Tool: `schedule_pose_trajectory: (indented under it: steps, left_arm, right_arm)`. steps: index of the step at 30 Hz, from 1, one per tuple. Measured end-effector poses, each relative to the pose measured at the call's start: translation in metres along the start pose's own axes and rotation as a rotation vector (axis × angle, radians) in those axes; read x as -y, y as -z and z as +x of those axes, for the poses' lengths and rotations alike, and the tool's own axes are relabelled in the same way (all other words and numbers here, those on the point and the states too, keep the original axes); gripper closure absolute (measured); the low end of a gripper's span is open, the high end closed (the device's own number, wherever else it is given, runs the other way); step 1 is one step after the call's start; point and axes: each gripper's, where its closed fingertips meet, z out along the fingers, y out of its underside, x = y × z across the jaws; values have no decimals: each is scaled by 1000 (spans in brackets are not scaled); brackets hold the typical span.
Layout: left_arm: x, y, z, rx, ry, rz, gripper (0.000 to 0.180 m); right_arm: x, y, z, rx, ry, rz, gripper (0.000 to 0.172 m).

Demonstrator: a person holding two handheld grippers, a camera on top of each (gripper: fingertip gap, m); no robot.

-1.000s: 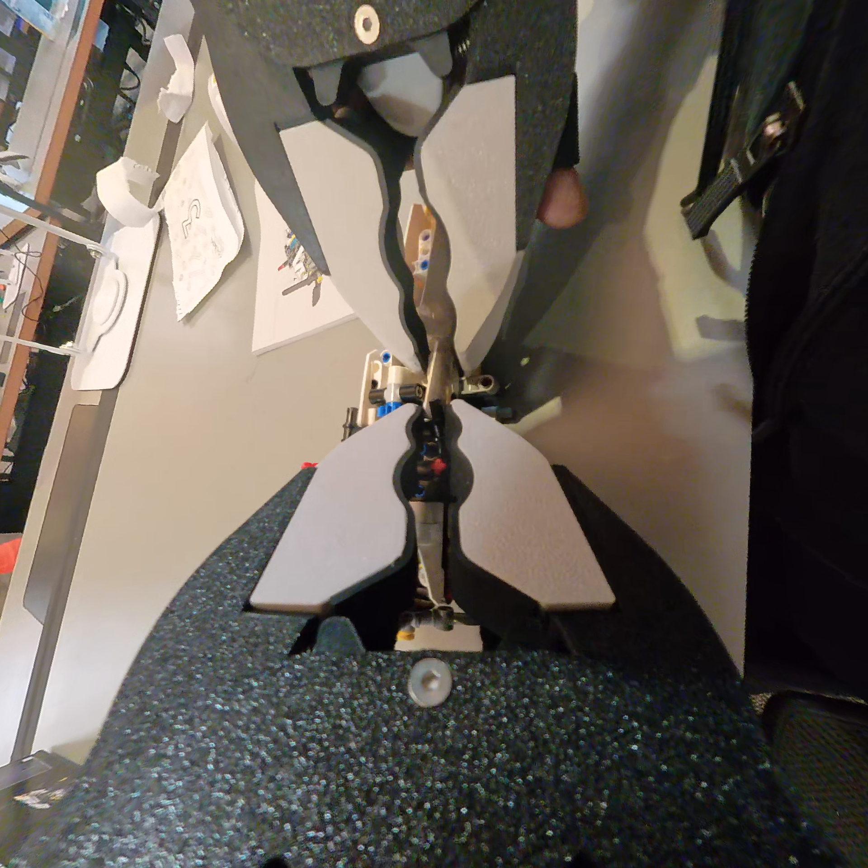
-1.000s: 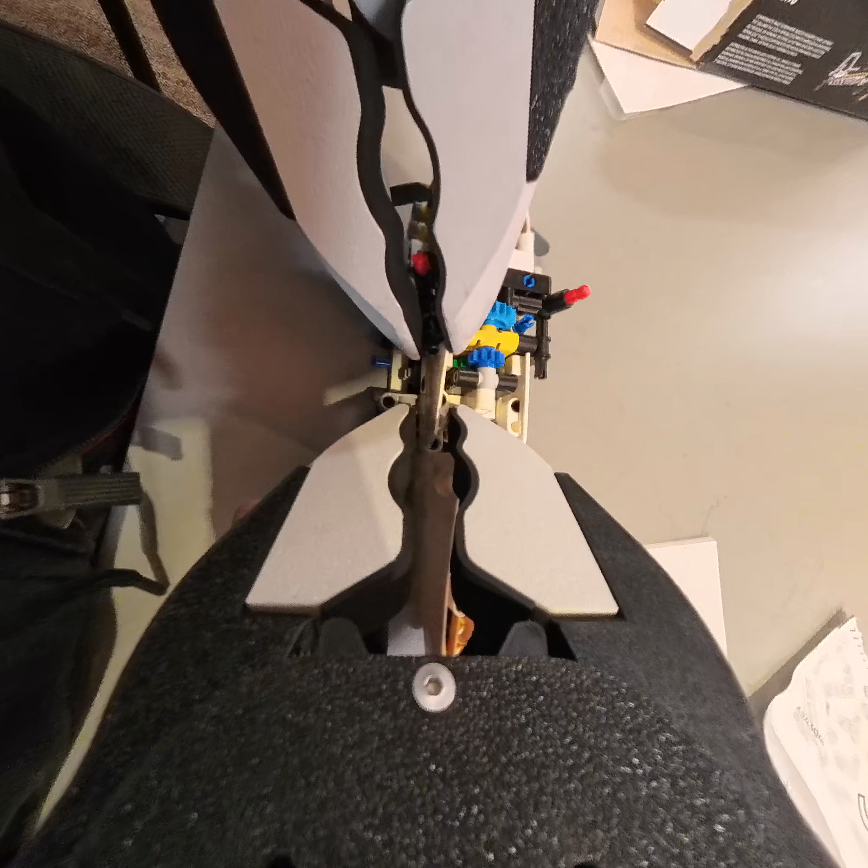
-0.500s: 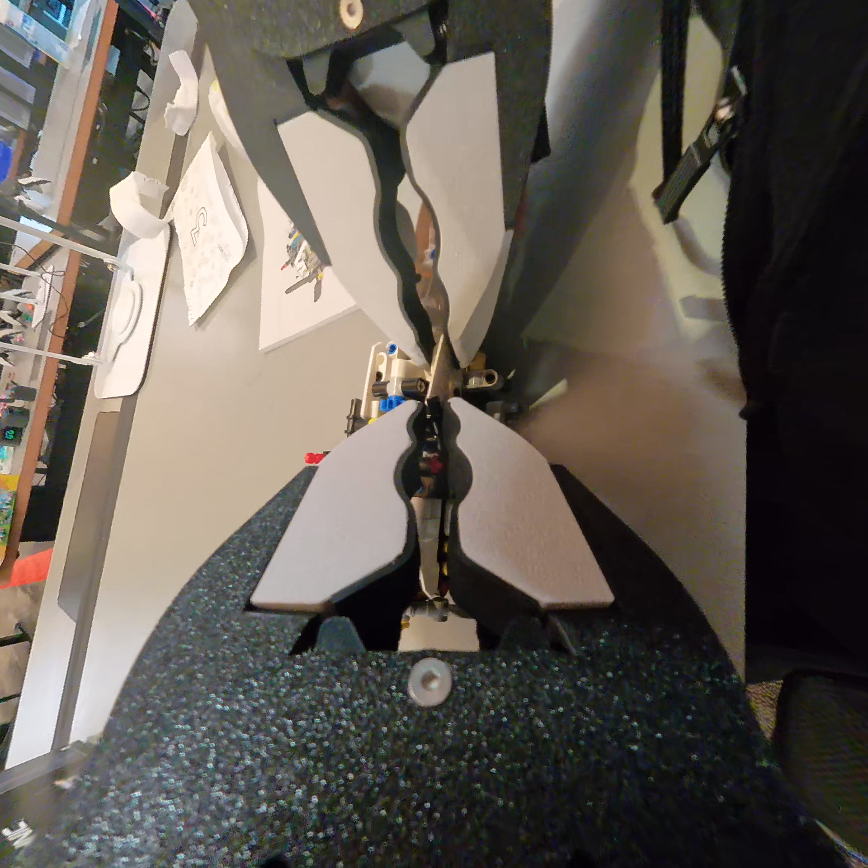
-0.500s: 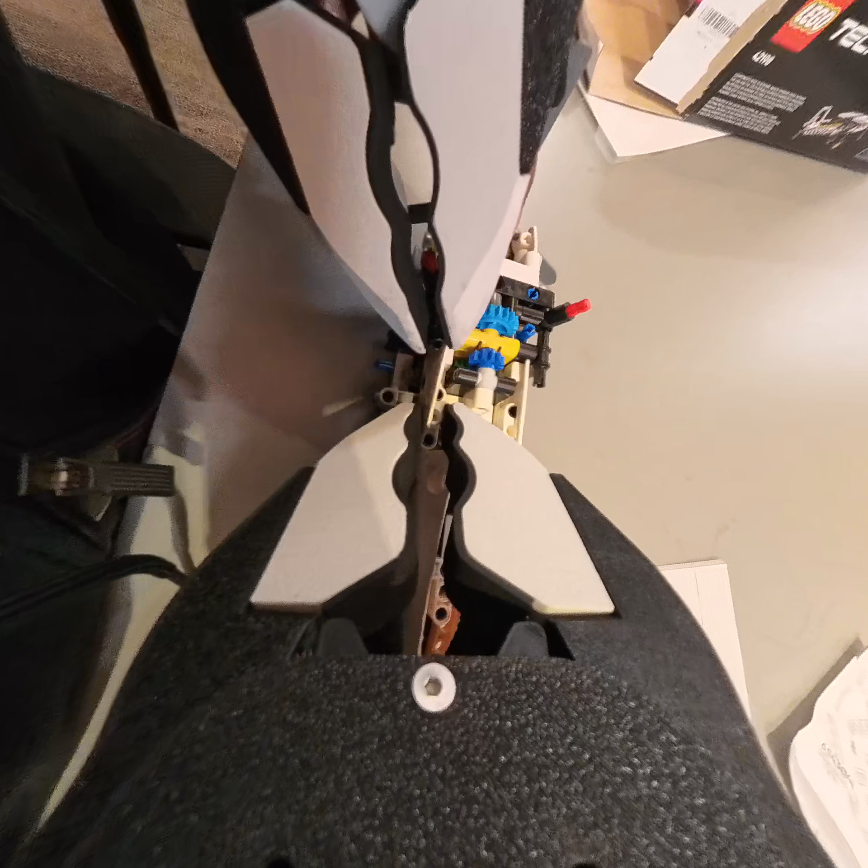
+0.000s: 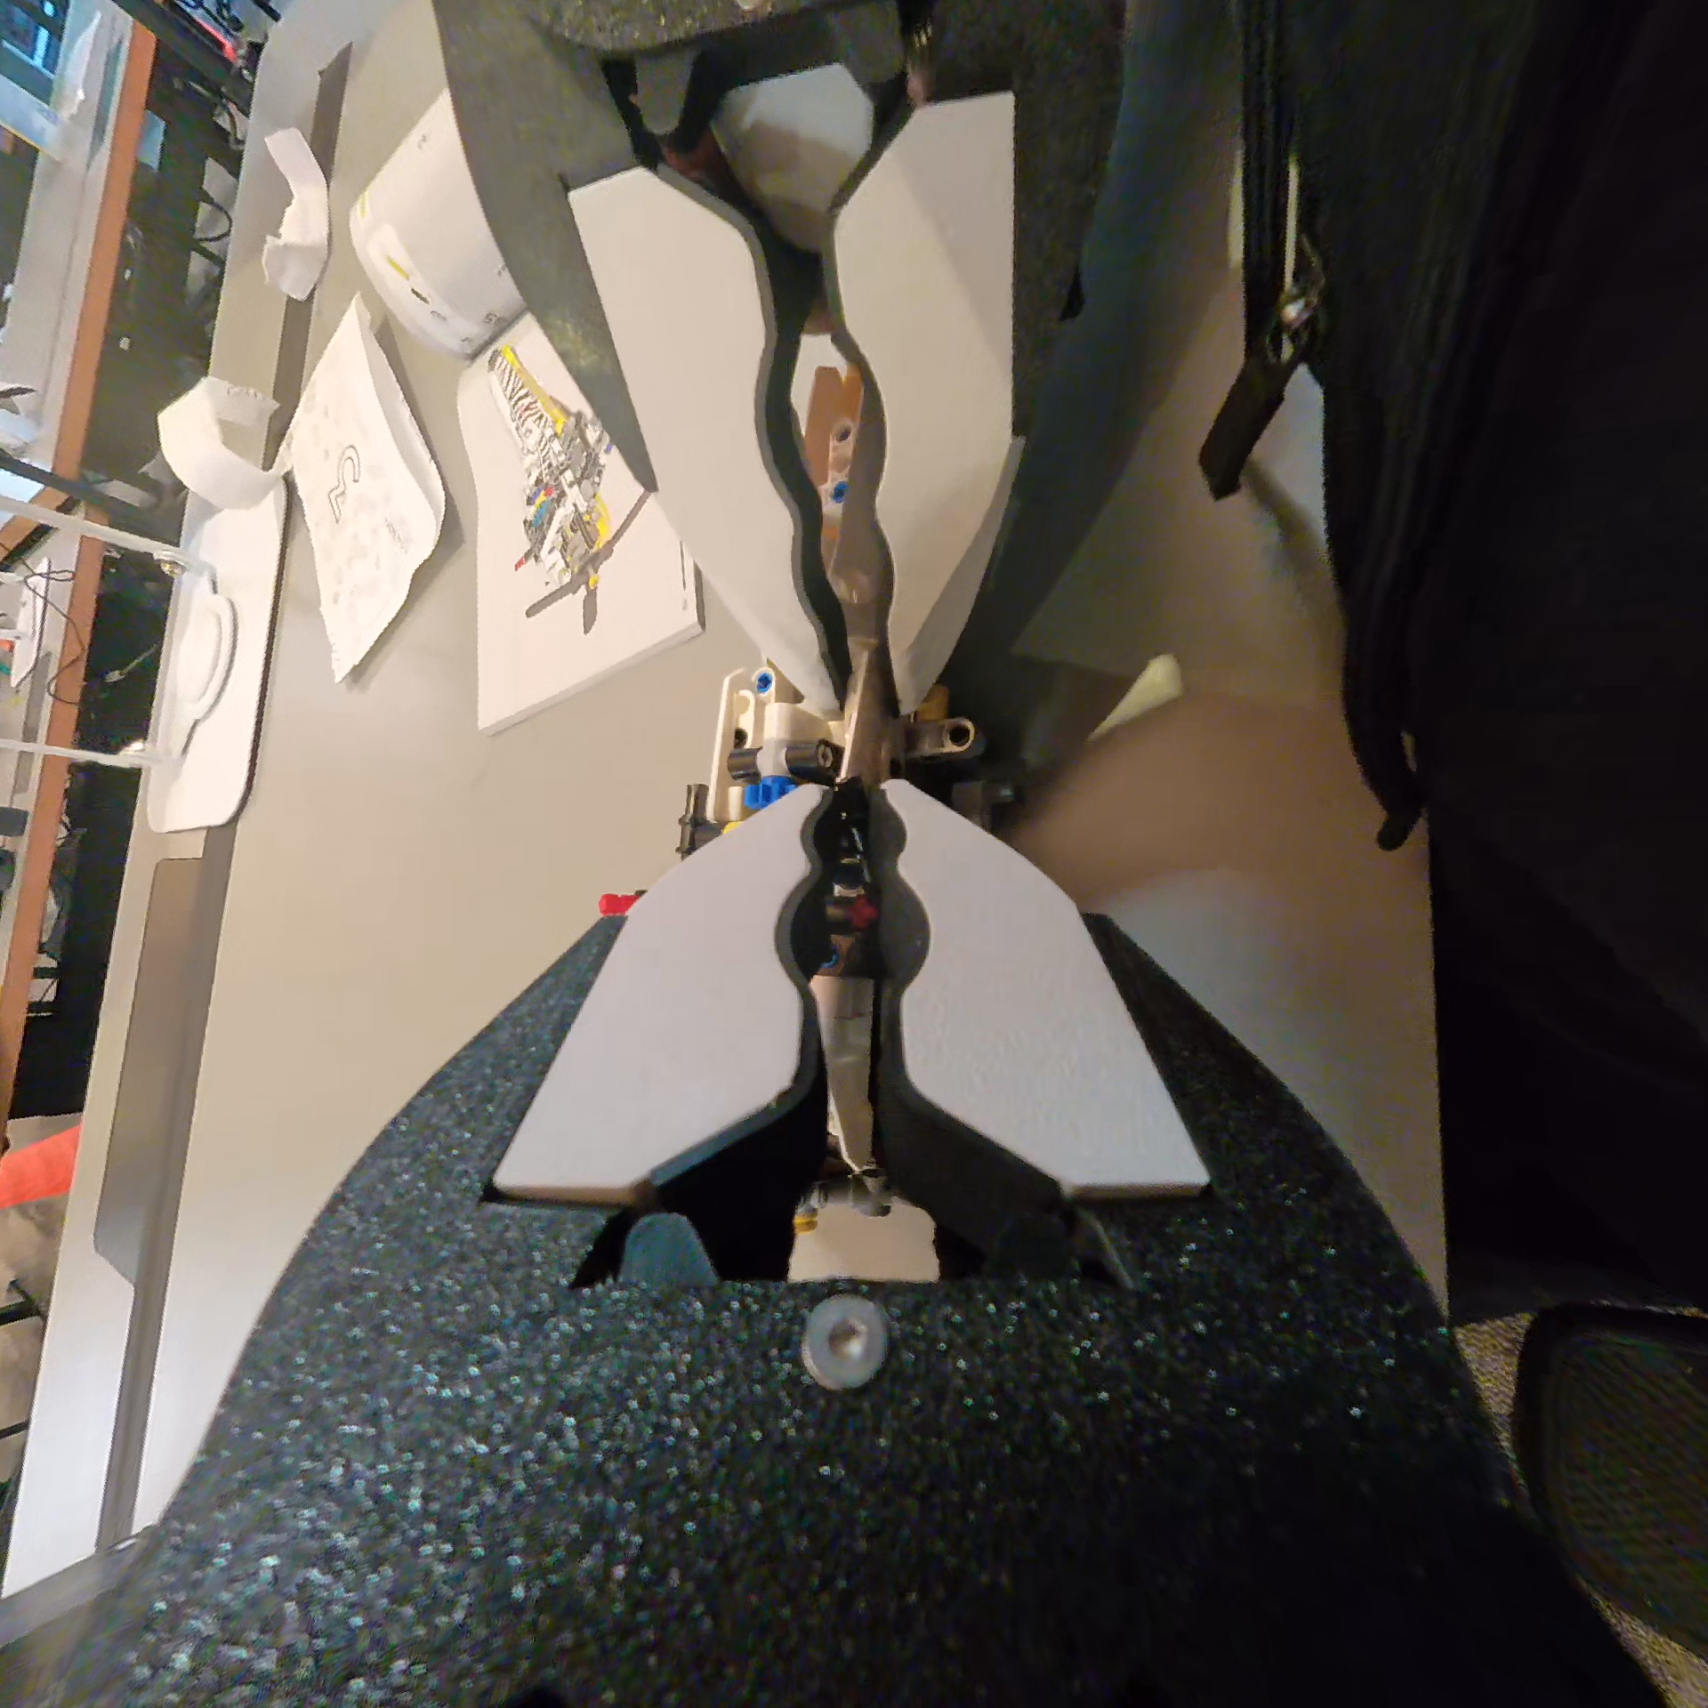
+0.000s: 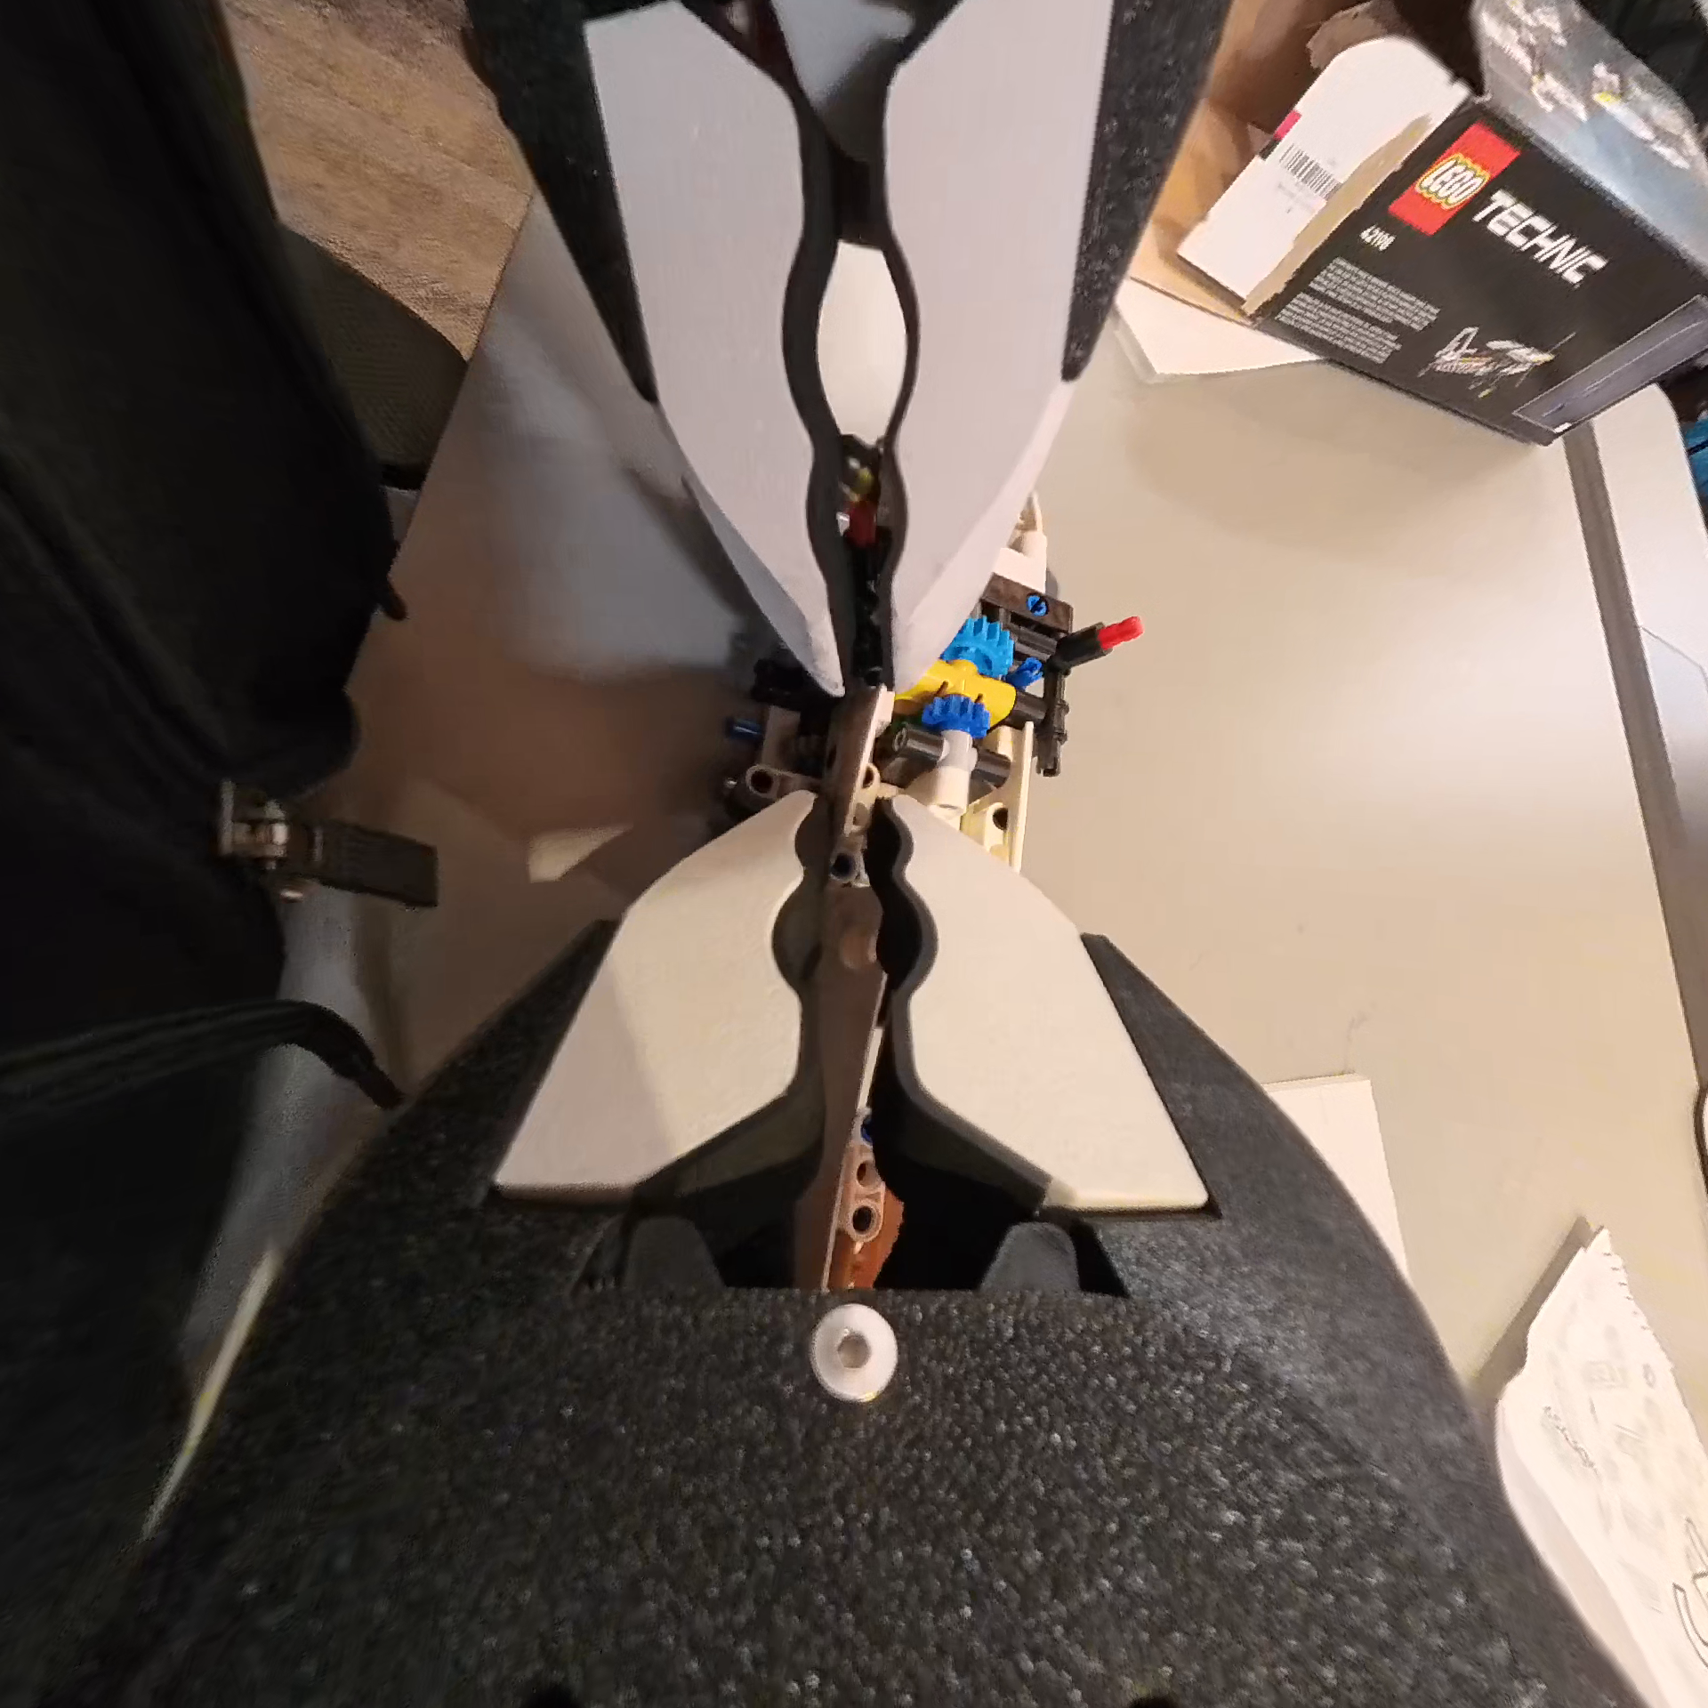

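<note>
Clamping brick model [image 6: 970, 730] between both grippers' fingers [image 5: 721, 933].

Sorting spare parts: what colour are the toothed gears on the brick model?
Blue gears, clearest in the right wrist view.

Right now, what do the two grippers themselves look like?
Both look alike: the left gripper and right gripper have a black speckled, grainy body, two pale grey fingers with wavy dark inner edges, and one silver screw in the middle.

A black toy-set box [image 6: 1497, 268] lies at the table's [image 6: 1294, 739] far corner — a white instruction booklet [image 5: 573, 545], loose printed sheets [image 5: 370, 499] and a black bag [image 5: 1525, 555] sit around.
</note>
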Motion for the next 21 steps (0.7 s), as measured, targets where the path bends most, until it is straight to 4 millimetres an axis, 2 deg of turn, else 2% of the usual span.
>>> schedule_pose_trajectory:
  steps: [13,16,21]
  left_arm:
    - [4,-1,3,-31,-10,-4,172]
    - [5,-1,3,-23,-15,-15,172]
    - [6,-2,3,-23,-38,-26,172]
  right_arm:
    - [-1,2,-2,-7,19,36,164]
    - [-1,2,-1,12,-3,14,164]
    - [4,2,-1,35,70,-47,164]
